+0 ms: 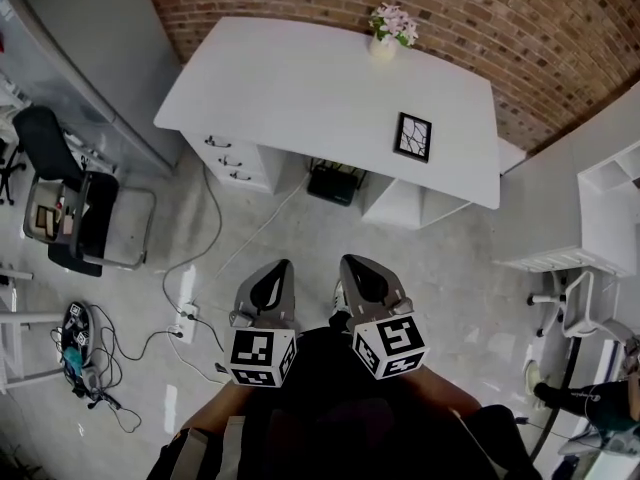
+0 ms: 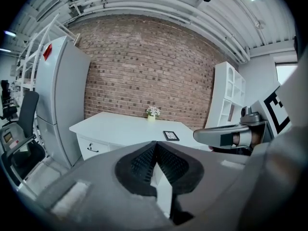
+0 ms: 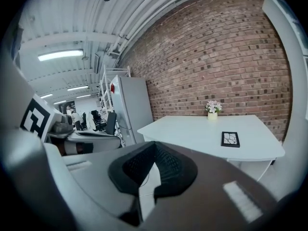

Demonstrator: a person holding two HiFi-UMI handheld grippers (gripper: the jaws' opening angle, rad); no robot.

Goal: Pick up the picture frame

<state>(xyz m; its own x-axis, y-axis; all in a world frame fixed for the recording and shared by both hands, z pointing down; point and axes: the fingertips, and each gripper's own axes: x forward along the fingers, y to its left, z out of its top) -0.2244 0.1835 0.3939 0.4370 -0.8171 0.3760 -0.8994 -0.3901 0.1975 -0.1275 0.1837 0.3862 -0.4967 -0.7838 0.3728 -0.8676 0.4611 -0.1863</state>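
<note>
Head view: picture frame [image 1: 413, 136] lies flat on the white counter [image 1: 300, 98], toward its right end, black border, cracked-line print. A vase of pink flowers [image 1: 386, 36] stands at the counter's back edge by the brick wall [image 1: 480, 18], well apart from the frame. Drawers [image 1: 228, 158] sit under the counter's left side, and a black box [image 1: 334, 183] on the floor beneath its middle. Left tool [image 1: 275, 273] and right tool [image 1: 358, 270] are side by side over the floor, well short of the counter, both pointing at it. Left gripper view: jaws pressed together, nothing in them, frame far ahead. Right gripper view: jaws closed tight, empty, frame ahead to the right. Cables [image 1: 190, 268] trail on the floor at left, with a black chair [image 1: 70, 208] further left.
</note>
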